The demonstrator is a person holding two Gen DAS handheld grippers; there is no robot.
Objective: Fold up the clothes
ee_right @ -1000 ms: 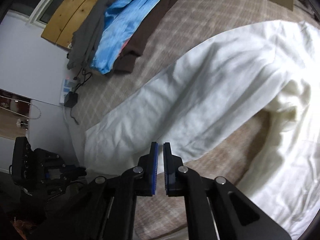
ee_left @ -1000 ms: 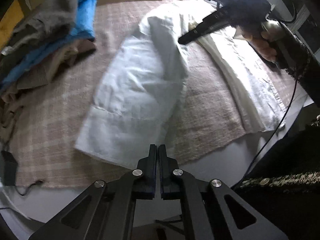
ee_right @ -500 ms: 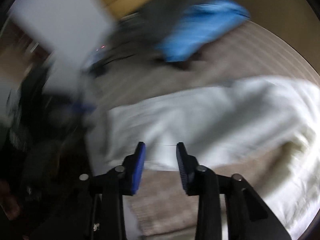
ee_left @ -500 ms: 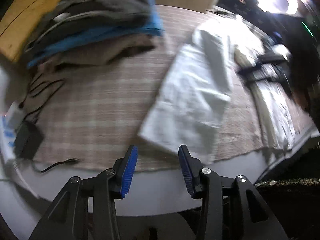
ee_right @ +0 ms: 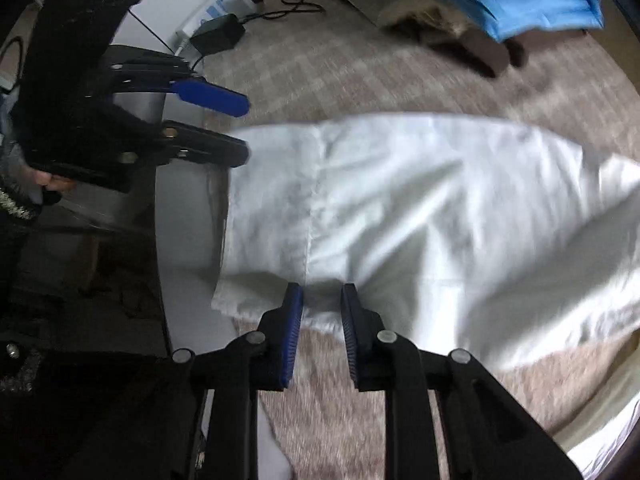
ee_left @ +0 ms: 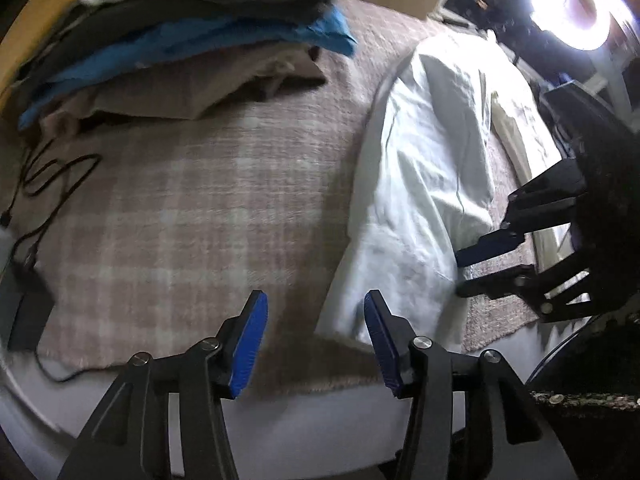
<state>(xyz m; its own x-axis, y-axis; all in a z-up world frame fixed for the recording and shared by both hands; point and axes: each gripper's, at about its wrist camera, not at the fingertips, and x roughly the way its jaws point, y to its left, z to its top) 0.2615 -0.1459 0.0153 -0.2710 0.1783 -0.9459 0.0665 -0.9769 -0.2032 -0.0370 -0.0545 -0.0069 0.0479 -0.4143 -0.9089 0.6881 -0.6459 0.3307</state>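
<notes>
Lying ahead of right gripper (ee_right: 322, 316), white garment (ee_right: 420, 216) hem between closing jaws

Dim, motion-blurred fisheye views with dark, curved edges; a glaring round white lamp (ee_left: 570, 4) overexposes the left view's top-right corner.

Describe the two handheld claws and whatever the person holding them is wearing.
Both tools look alike. The left claw and right claw have black angular frames with cut-out openings, silver screws at the joints, and two flat fingers lined with ribbed blue pads. The hand on the left tool comes out of a dark sleeve with a sparkly, glittery cuff. A thin dark cable trails beside the right tool.
</notes>
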